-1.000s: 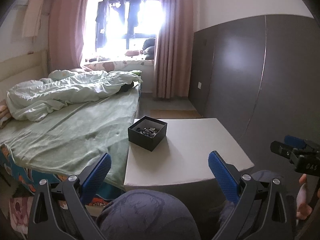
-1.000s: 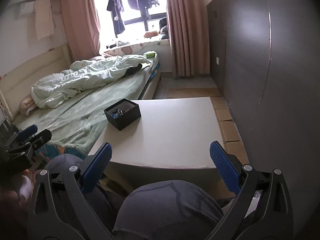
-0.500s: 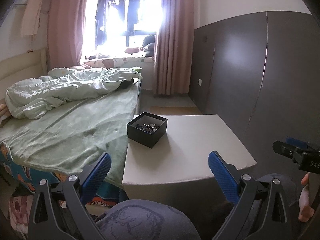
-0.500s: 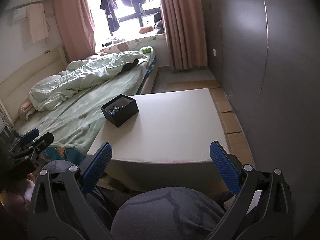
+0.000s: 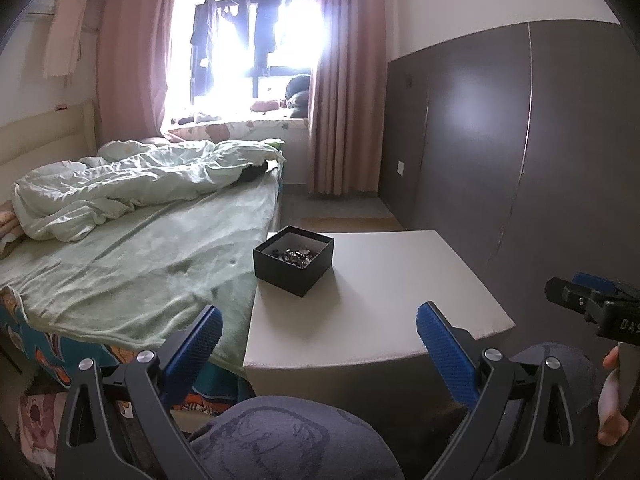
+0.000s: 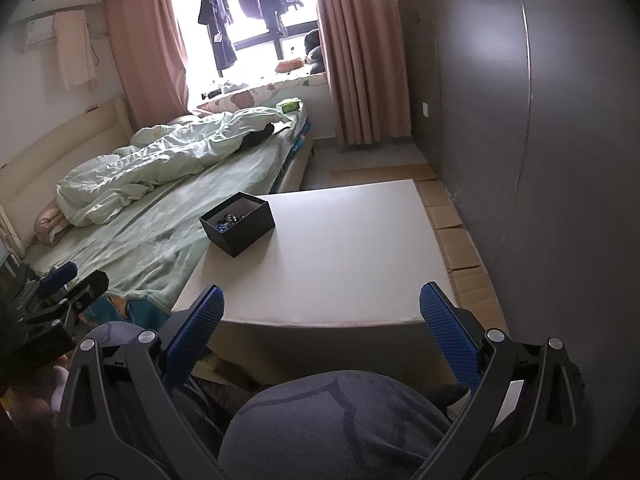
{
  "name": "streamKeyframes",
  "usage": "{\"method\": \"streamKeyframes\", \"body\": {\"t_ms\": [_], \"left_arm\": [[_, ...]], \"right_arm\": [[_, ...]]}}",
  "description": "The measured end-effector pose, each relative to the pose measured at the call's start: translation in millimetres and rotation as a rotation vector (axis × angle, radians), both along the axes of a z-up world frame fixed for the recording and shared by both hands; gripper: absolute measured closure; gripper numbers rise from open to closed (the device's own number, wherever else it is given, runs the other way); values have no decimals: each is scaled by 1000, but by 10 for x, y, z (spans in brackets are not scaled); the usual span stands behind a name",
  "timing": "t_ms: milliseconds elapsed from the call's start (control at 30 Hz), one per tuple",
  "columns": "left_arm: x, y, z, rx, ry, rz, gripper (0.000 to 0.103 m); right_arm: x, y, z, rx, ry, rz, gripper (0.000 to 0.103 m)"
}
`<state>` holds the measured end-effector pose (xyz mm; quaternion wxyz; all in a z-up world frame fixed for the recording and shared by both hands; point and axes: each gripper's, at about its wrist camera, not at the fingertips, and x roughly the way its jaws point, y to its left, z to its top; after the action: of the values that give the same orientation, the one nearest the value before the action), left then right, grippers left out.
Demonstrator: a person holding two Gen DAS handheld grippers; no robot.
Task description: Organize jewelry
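A small black open box [image 5: 293, 266] [image 6: 237, 224] holding a heap of dark shiny jewelry [image 5: 294, 255] stands near the left far corner of a low white table [image 5: 380, 280] [image 6: 340, 256]. My left gripper [image 5: 320, 332] is open, held back from the table's near edge, with nothing between its blue pads. My right gripper [image 6: 322, 320] is open too, empty, also short of the table. Each gripper shows at the side of the other's view: the right one [image 5: 592, 304], the left one [image 6: 56, 288].
A bed with green sheets and a rumpled quilt [image 5: 132, 232] butts against the table's left side. A dark wall panel [image 5: 520, 160] runs along the right. The person's knees in grey trousers [image 5: 292, 440] [image 6: 340, 428] lie under the grippers. Cardboard [image 6: 456, 240] covers the floor right of the table.
Both grippers have tilted and risen a little, so the table and box sit lower and slightly nearer in view. Both stay open and empty.
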<state>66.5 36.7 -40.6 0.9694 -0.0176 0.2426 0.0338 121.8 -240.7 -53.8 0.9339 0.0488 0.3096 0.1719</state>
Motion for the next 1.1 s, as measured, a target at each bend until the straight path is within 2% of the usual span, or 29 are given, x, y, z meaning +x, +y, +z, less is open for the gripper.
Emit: {"method": "streamKeyframes", "body": {"t_ms": [267, 700, 1100], "left_arm": [[-43, -40, -3, 15, -19, -15, 9], [-74, 72, 9, -33, -33, 4, 9], [-76, 16, -6, 6, -32, 14, 8]], "right_arm": [[-3, 19, -4, -11, -9, -9, 5], [-10, 23, -12, 3, -4, -13, 5], [6, 8, -39, 24, 6, -13, 5]]}}
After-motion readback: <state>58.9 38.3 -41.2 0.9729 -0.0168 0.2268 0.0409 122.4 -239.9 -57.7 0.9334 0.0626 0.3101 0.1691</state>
